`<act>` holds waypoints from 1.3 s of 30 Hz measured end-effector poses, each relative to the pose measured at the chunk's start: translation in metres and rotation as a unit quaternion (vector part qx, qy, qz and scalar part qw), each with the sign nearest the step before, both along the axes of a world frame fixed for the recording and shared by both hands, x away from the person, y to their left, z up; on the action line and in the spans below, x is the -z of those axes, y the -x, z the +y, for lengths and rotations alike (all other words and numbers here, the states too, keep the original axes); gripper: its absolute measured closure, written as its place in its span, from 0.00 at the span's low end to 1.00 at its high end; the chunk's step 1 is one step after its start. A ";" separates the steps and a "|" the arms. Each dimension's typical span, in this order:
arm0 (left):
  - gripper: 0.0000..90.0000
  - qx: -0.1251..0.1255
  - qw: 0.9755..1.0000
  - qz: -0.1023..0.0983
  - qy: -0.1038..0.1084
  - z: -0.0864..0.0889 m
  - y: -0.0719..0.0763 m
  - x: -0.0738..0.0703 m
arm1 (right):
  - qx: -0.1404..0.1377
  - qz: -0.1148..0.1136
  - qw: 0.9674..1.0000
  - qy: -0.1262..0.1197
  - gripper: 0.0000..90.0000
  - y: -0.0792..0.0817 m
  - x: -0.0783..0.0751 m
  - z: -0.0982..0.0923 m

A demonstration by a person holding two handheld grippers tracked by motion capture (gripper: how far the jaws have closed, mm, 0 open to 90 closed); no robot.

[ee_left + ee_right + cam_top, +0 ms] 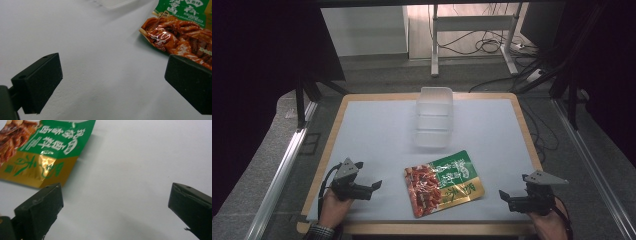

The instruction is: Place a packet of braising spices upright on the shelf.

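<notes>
1. A snack pouch lies flat on the white mat near the table's near edge, roughly midway between the two grippers and touching neither. Its red printed end points toward the near left, its green and gold end toward the far right.
2. The left gripper sits at the near left of the mat, held in a hand that comes in from the bottom edge. Its jaws point right, toward the pouch.
3. In the left gripper view the two black jaws stand wide apart with only bare mat between them; the red end of the pouch lies just beyond the right-hand jaw, not between the pads.
4. The right gripper sits at the near right, over the mat's near right corner, jaws pointing left toward the pouch.
5. In the right gripper view its jaws are likewise spread wide with nothing held; the green and gold end of the pouch lies past the left-hand jaw, apart from it.
6. A clear plastic container stands on the far middle of the mat, just beyond the pouch and well apart from both grippers.
7. The mat covers a wooden table whose light rim shows around it.
</notes>
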State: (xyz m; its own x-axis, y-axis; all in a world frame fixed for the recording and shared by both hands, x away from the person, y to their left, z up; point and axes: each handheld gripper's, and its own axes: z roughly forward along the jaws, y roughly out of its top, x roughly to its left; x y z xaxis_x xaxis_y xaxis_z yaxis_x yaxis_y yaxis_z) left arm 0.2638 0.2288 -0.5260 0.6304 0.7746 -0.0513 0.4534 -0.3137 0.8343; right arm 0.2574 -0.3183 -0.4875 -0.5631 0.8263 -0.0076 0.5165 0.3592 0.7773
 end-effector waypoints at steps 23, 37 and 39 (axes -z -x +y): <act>0.00 -0.006 1.000 0.004 -0.004 0.000 -0.002 0.003 | 0.000 0.003 1.000 -0.010 0.00 -0.005 0.004 -0.006; 0.00 0.001 1.000 0.008 -0.012 -0.004 -0.002 0.004 | -0.019 -0.002 1.000 -0.007 0.00 -0.008 0.003 0.005; 0.00 0.001 1.000 0.008 -0.012 -0.004 -0.002 0.004 | -0.021 0.000 1.000 -0.010 0.00 -0.008 0.003 0.007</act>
State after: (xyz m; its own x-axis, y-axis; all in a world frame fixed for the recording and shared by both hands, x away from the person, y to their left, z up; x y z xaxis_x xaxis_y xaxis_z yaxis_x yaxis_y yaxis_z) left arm 0.2656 0.2243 -0.5299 0.6311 0.7744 -0.0440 0.4667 -0.3338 0.8190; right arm 0.2658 -0.3116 -0.4908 -0.5968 0.8023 0.0089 0.5013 0.3642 0.7849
